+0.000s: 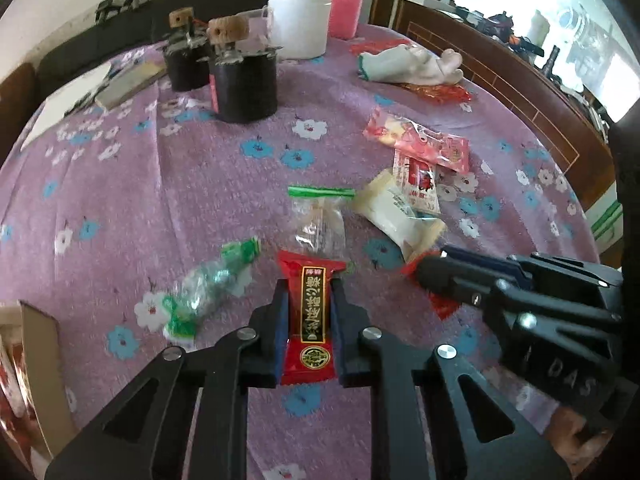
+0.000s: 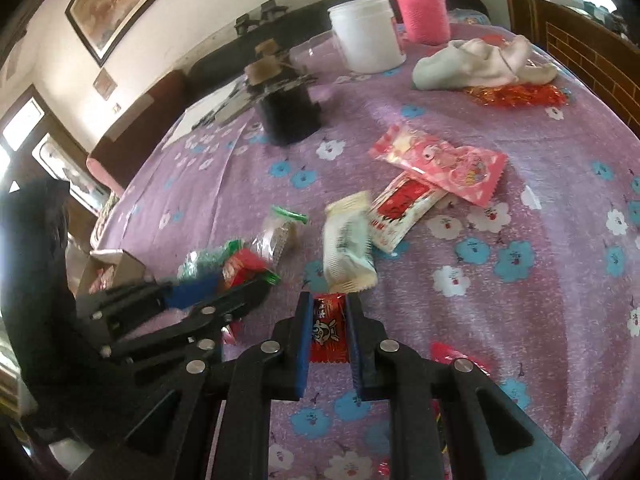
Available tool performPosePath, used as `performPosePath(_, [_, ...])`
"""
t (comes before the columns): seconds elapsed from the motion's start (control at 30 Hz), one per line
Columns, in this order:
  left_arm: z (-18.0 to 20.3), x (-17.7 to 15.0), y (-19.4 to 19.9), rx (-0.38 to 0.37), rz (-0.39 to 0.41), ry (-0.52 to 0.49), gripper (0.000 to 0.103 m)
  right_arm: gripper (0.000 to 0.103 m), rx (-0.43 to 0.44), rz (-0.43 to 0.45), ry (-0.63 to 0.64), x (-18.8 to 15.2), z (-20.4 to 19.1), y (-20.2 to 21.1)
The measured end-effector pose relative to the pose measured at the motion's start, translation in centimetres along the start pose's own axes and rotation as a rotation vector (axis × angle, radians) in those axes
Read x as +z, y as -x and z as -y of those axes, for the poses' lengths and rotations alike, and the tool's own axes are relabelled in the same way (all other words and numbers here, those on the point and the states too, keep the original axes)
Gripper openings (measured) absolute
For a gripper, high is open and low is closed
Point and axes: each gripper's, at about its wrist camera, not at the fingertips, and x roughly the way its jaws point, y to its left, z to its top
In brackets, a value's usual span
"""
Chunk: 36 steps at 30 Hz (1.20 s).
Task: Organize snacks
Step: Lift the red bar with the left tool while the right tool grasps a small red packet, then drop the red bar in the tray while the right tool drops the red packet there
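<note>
My left gripper [image 1: 309, 280] is shut on a red snack bar with a gold and black label [image 1: 310, 316], held just above the purple flowered cloth [image 1: 160, 184]. My right gripper [image 2: 329, 298] is shut on a small red snack packet [image 2: 329, 330]. The right gripper shows in the left wrist view [image 1: 430, 266] to the right of the left one. Loose snacks lie ahead: a clear green-topped packet [image 1: 318, 216], a green foil packet [image 1: 208, 280], a cream packet [image 1: 394, 210], a red-and-white packet [image 1: 418, 182] and a pink packet [image 1: 420, 138].
A cardboard box [image 1: 38, 368] stands at the left edge. Two black jars [image 1: 244, 84], a white tub [image 1: 298, 20], a pink bottle [image 1: 343, 0], a white glove [image 1: 412, 66] and a red wrapper [image 1: 438, 92] are at the back. A wooden bed rail [image 1: 516, 92] runs along the right.
</note>
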Motion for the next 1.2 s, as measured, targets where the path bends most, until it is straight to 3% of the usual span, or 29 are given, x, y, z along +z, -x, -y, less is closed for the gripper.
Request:
performPosePath(0.23, [-1.0, -1.1, 3.3, -0.046, 0.059, 0.064, 0.015, 0.017, 0.094, 0.011, -0.061, 0.2, 1.1, 0.3])
performPosePath(0.43, [-3.3, -3.8, 9.2, -0.098, 0.138, 0.136, 0.015, 0.017, 0.291, 0.036, -0.117, 0.3, 1.6, 1.2])
performPosePath(0.53, [-6.2, -6.0, 12.5, -0.083, 0.184, 0.196, 0.015, 0.016, 0.330, 0.049, -0.110, 0.2, 1.1, 1.6])
performPosePath(0.67, [-11.7, -9.8, 16.3, 0.004, 0.223, 0.299, 0.015, 0.016, 0.337, 0.061, -0.077, 0.0, -0.6, 1.6])
performPosePath(0.93, [-22.1, -15.2, 17.9, 0.146, 0.181, 0.510, 0.015, 0.016, 0.337, 0.027, 0.034, -1.7, -8.0, 1.9])
performPosePath(1.2, [-25.7, -16.7, 15.6, 0.150, 0.110, 0.584, 0.015, 0.016, 0.335, -0.090, 0.244, -3.9, -20.9, -1.0])
